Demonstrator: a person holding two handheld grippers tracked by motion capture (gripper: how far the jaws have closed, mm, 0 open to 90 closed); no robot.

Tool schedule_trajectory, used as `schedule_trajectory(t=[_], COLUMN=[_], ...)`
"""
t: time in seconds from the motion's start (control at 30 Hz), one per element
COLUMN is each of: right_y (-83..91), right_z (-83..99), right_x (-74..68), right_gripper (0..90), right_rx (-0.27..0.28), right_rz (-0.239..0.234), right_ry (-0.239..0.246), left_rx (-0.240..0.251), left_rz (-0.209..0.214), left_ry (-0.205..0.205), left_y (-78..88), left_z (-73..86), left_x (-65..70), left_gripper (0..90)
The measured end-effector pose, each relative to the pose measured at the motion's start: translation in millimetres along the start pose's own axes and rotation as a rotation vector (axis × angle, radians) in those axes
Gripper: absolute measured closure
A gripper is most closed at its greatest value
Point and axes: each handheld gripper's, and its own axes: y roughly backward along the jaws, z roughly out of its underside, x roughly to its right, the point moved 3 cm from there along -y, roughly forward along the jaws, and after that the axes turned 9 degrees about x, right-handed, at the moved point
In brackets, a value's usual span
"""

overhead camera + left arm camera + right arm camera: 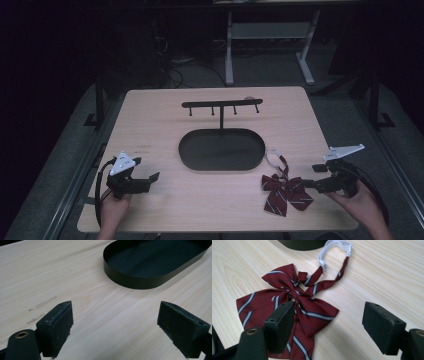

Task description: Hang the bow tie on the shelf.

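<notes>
left hand-held gripper [150, 178]: near-left of tabletop [150, 125], held by left hand [114, 210]; jaws spread wide, nothing between them, bare wood under them in the left gripper view.
tray stand: black oval tray [222, 149] ahead and to the right of the left hand-held gripper, well apart; empty. Thin post rises from its far side to a crossbar with hooks [222, 104] hanging down.
bow tie [284, 191]: dark red with pale stripes, lying flat just ahead of the right hand-held gripper, near the tray's near-right rim. Two strap ends run away from the knot [297, 295] to a white plastic clip [335, 247] close by the tray wall.
right hand-held gripper [306, 184]: near-right, held by right hand [361, 207]; jaws wide open, gripping nothing. In the right gripper view one jaw sits over the bow's lower wing, the other over bare wood; contact with cloth cannot tell.
handling (judgement): light, soft, floppy fabric; will sag and slide on smooth wood. Not fragile.
grasp (judgement): best at the knot, thickest bunched spot, or the strap just beside the clip if hanging on a hook. Wings are too thin and flat to pinch cleanly.
</notes>
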Motion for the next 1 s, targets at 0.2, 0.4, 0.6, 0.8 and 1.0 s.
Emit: schedule_trajectory(t=[0.2, 0.4, 0.6, 0.8, 1.0], right_y=[-3.4, -6.4, -9.7, -17.3, -23.0], right_z=[-15.6, -32.1, -44.7, -56.0, -63.6], right_x=[-1.6, -4.2, -4.8, -4.3, -2.9], right_gripper=[27.8, 29.1, 30.9, 33.3, 34.4], right_rx=[-0.013, -0.031, -0.054, -0.079, -0.096], right_rz=[0.0, -0.006, -0.009, -0.009, -0.022], right_ry=[0.022, 0.043, 0.06, 0.072, 0.075], left_rx=[0.002, 0.002, 0.003, 0.003, 0.005], left_rz=[-0.001, 0.005, 0.009, 0.012, 0.015], left_ry=[-0.011, -0.01, -0.025, -0.029, -0.034], left_y=[0.7, 0.4, 1.4, 1.1, 1.5], left_z=[0.0, 0.1, 0.1, 0.0, -0.1], left_x=[-0.3, 0.6, 0.9, 2.0, 2.1], left_gripper=[13.2, 13.2, 13.2, 13.2, 13.2])
